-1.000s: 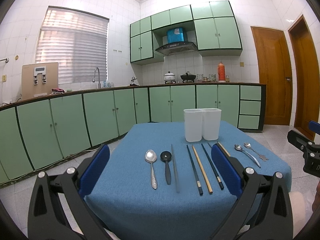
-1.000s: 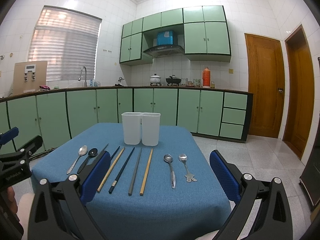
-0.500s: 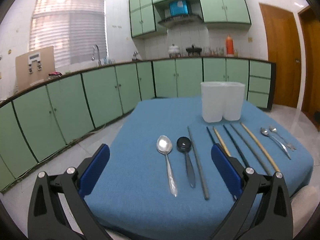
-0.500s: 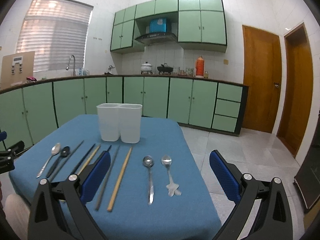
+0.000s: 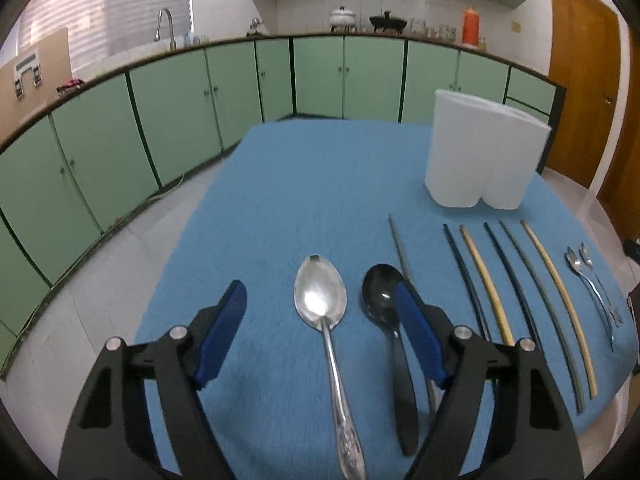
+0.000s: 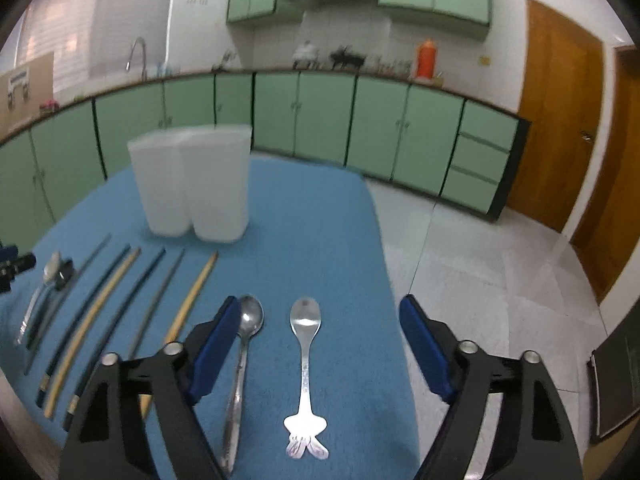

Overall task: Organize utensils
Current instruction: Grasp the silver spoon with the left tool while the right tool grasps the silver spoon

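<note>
Utensils lie in a row on the blue-covered table [image 5: 300, 200]. My left gripper [image 5: 322, 316] is open and low over a large silver spoon [image 5: 322, 308], which lies between its fingers; a black spoon [image 5: 382, 294] lies by the right finger. Several chopsticks [image 5: 488, 280] lie to the right. My right gripper [image 6: 320, 340] is open over a small silver spoon with a shaped handle [image 6: 305, 344]; a plain small spoon [image 6: 246, 336] lies by its left finger. The white two-compartment holder [image 6: 192, 184] stands behind; in the left wrist view it [image 5: 480, 152] is at the back right.
Chopsticks [image 6: 120, 304] lie left of my right gripper. The table's right edge [image 6: 384, 280] drops to a tiled floor. Green cabinets [image 5: 120, 120] line the room behind. My left gripper shows at the far left of the right wrist view [image 6: 10, 266].
Both grippers have dropped and moved forward close over the table. The left now frames the large silver spoon, the right frames the small shaped-handle spoon. Both stay open.
</note>
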A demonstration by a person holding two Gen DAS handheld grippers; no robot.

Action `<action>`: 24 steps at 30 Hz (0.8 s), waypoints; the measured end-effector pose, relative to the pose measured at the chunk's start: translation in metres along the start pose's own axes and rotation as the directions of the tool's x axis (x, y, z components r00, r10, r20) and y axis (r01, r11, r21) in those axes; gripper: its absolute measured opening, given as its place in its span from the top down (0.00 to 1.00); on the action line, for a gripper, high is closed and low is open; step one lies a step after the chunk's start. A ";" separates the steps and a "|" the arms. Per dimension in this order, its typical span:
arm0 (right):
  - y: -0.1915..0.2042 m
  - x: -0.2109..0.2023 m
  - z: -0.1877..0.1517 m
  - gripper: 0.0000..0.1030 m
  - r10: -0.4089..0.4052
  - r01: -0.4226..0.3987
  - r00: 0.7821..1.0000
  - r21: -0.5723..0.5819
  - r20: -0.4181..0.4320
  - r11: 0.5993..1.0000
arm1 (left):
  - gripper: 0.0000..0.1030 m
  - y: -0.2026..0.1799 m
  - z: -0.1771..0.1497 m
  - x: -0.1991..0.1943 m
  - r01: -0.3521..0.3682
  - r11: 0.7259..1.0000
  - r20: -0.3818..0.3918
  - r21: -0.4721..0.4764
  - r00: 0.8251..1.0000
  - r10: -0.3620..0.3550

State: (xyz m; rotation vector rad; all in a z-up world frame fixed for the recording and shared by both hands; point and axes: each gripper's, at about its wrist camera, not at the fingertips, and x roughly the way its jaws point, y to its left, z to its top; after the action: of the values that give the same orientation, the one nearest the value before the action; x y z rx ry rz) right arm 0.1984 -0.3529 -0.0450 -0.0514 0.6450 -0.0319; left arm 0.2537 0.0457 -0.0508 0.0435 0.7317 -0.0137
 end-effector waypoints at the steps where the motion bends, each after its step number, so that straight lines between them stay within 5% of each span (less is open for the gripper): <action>1: 0.000 0.008 0.000 0.30 0.008 -0.008 1.000 -0.010 -0.020 1.000 | 0.30 -0.001 0.000 0.006 -0.004 1.000 -0.012 0.004 1.000 0.004; 7: -0.004 0.050 0.001 0.45 0.048 -0.049 0.988 -0.005 -0.145 0.999 | 0.31 -0.003 0.004 0.026 -0.013 1.000 -0.067 0.020 0.998 0.014; 24: -0.004 0.088 0.005 0.59 0.103 -0.106 0.960 0.000 -0.260 0.994 | 0.46 -0.003 0.007 0.058 0.035 0.999 -0.145 -0.012 0.989 -0.036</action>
State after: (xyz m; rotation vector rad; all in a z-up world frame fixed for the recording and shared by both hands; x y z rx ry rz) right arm 0.2716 -0.3611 -0.0931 -0.0265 0.9099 0.0694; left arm 0.3013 0.0425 -0.0848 0.0230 0.8787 -0.0412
